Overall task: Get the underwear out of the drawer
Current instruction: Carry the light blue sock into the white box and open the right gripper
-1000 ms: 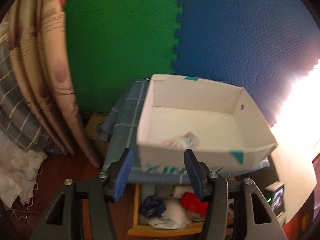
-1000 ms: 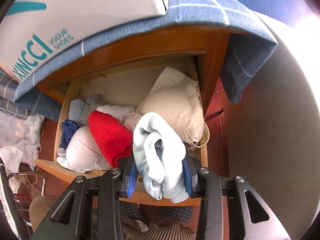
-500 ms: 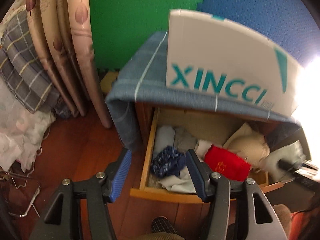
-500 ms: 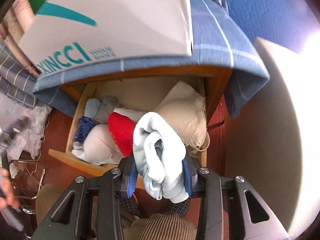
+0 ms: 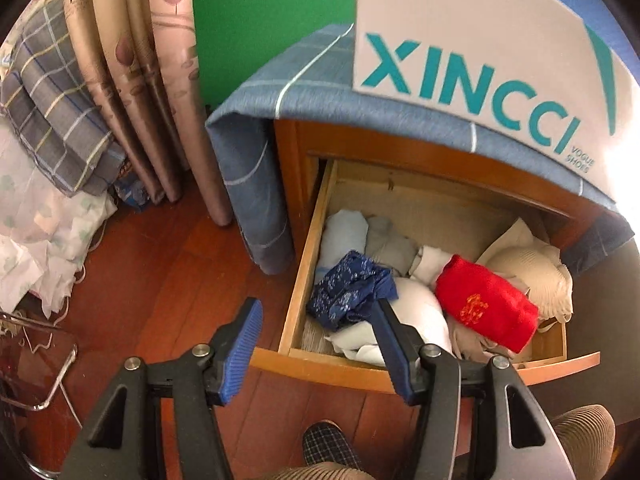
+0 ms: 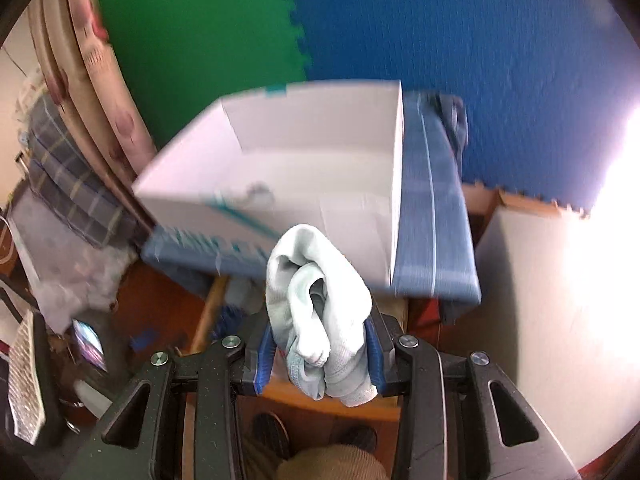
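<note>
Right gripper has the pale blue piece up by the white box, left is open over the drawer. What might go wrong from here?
1. The pale blue underwear is pinched low in the right gripper; its loose upper folds may catch the white box wall.
2. The left gripper, open, sits over the navy piece, which overlaps a white garment; closing may grab both.

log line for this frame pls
right gripper: shut on pale blue underwear, above box | left gripper: open, over drawer

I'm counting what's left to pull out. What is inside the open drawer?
The drawer holds a dark blue patterned piece, a red roll, plus pale blue, grey, white and cream pieces. Anything beneath that pile is covered.
</note>
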